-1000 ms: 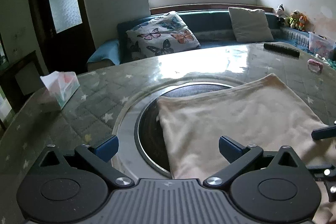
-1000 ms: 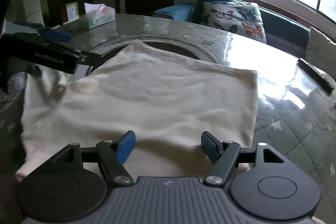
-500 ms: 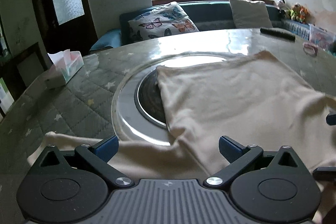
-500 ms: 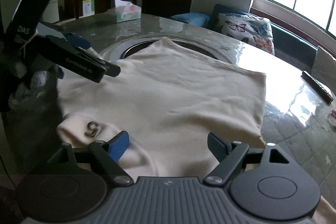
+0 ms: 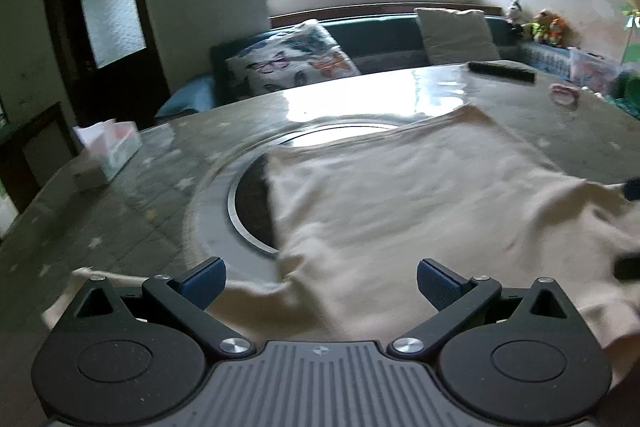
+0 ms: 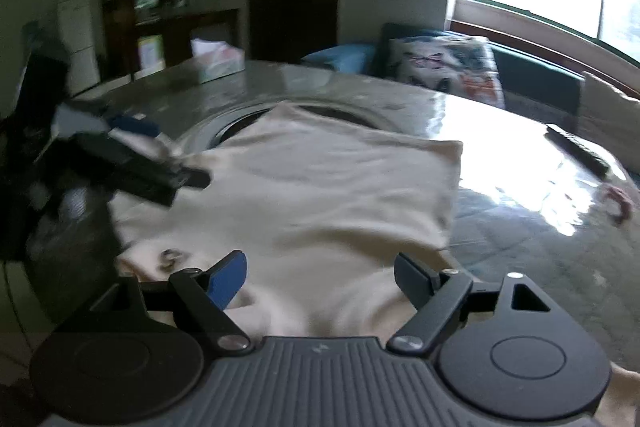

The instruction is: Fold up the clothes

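The cream garment [image 5: 420, 203] lay spread across the bench [image 5: 132, 195], its far left part draped over the round dark inset [image 5: 250, 203] in the bench's middle. The left hand-held gripper [image 5: 320, 279] hovered over the garment's near edge with its blue-padded fingers [image 5: 202, 277] wide apart and nothing between them. The right hand-held gripper [image 6: 320, 277] was likewise spread wide above the near hem, gripping nothing. In the right wrist view the left hand-held gripper showed at about 9 o'clock, blurred. A tissue box [image 5: 108, 151] stood on the bench at about 10 o'clock in the left wrist view, well apart from the garment, and a dark remote [image 5: 502, 70] lay near 1 o'clock.
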### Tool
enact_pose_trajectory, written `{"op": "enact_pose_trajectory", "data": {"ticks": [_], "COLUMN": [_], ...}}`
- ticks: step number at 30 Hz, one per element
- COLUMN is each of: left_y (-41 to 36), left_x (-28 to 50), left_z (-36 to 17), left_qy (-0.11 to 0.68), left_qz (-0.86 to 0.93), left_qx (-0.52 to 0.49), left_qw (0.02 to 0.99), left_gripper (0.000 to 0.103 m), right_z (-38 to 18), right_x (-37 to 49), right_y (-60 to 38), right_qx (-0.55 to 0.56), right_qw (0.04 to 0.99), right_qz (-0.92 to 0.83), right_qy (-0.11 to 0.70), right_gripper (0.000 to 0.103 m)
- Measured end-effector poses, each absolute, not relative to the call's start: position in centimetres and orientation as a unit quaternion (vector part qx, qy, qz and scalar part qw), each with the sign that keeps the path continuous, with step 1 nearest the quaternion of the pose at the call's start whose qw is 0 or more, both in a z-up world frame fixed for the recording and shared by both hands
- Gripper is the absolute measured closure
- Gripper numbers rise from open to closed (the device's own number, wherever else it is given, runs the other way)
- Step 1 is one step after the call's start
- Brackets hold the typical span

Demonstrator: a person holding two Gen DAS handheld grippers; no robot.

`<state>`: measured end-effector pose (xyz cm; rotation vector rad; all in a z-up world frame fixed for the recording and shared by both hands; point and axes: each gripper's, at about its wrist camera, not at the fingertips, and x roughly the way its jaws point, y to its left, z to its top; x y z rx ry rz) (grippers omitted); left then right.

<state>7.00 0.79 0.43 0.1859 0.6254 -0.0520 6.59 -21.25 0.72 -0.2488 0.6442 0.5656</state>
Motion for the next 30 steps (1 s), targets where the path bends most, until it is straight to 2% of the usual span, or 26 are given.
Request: {"op": "enact_pose_trajectory", "data": {"ticks": [3,7,17,30], "left_y": [-0.5,-2.0,-2.1,-1.7], "left_x": [7.1,7.0,6.6,7.6], "left_z": [0.0,-0.5,-0.7,0.6], "left_qy": [0.310,0.313,0.312,0.304], "left_qz": [-0.041,-0.059,-0.070,-0.054], "left_qx": [0.098,0.110,0.123,0.107], "left_qw": [0.945,0.942,0.940,0.945], "left_gripper": [0.000,0.000,0.000,0.000], "right_z": [1.1,1.3,-1.2,-0.4], "right_x": [7.3,8.8,11.7,4.4], "right_y": [-22.2,-23.0,-21.2,-22.0], "right_qx": [-0.104,-0.086,-0.090,-0.132], "right_qw": [0.907,0.909,0.888,0.863], "right_qz": [0.266,0.262,0.297,0.353], "right_qy": [0.311,0.313,0.340,0.338], "right_gripper": [0.028,0.042,0.043,0.044]}}
